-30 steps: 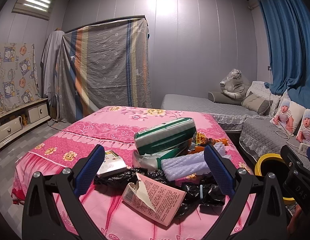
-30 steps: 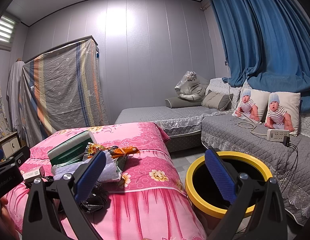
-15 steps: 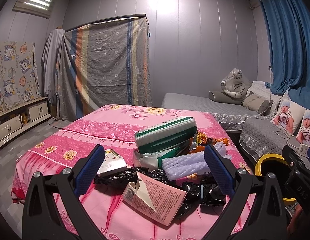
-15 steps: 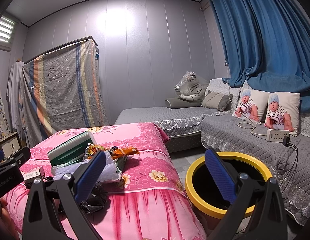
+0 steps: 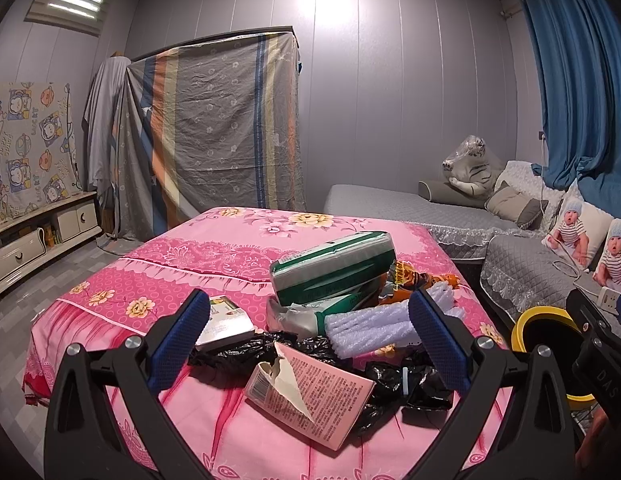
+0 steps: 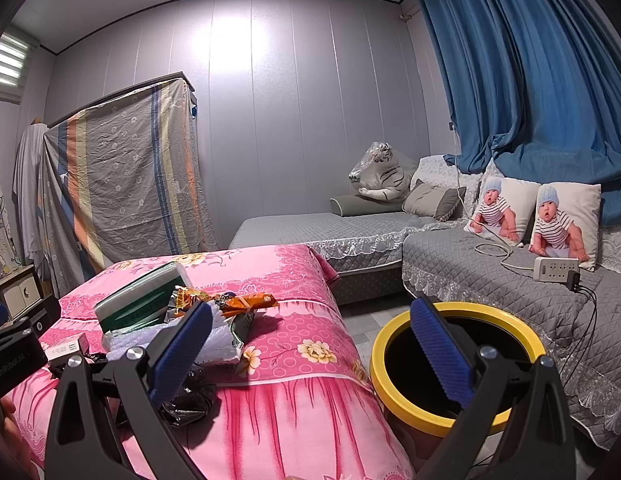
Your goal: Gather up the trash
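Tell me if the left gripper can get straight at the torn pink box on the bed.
Probably yes. The left gripper has its jaws open with the torn pink box lying on top of the pile just ahead and below; nothing covers it, only black plastic bags beside and under it.

A plush tiger [image 6: 380, 174] sits on the grey sofa [image 6: 470, 252] beneath blue curtains [image 6: 530, 80].

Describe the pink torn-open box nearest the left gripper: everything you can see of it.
The pink box is a flat carton, apparently thin cardboard, printed with fine text on its upper face and a barcode on its left end. That end is torn open, with a pale flap sticking up. It lies at an angle on the pink floral cloth, at the near edge of the trash pile, its far side resting against crumpled black plastic bags. The open left gripper frames it without touching. The right wrist view does not show it.
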The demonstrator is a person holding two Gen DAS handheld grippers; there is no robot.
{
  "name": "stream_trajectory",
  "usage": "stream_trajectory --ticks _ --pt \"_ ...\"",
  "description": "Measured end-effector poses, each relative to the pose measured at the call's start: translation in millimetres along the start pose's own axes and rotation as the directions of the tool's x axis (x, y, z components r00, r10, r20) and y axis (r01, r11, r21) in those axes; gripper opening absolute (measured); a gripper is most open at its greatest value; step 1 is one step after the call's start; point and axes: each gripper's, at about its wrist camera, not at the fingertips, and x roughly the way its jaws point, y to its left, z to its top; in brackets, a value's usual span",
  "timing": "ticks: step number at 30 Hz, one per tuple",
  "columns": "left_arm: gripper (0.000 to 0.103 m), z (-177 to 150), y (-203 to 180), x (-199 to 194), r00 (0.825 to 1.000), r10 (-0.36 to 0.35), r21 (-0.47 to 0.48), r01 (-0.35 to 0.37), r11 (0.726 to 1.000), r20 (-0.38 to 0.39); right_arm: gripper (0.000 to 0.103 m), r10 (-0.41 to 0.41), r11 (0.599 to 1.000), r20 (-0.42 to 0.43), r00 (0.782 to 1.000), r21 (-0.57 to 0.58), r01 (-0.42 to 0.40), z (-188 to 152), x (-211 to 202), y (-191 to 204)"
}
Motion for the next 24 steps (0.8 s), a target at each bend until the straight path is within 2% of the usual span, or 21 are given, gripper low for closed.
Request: stream_trajectory --ticks 24 --pt "0.095 -3.5 0.7 1.6 1.000 -0.001 -0.003 0.001 1.000 -0.007 0.096 -0.005 1.000 0.002 1.000 0.004 0.005 0.1 -1.0 -3.1"
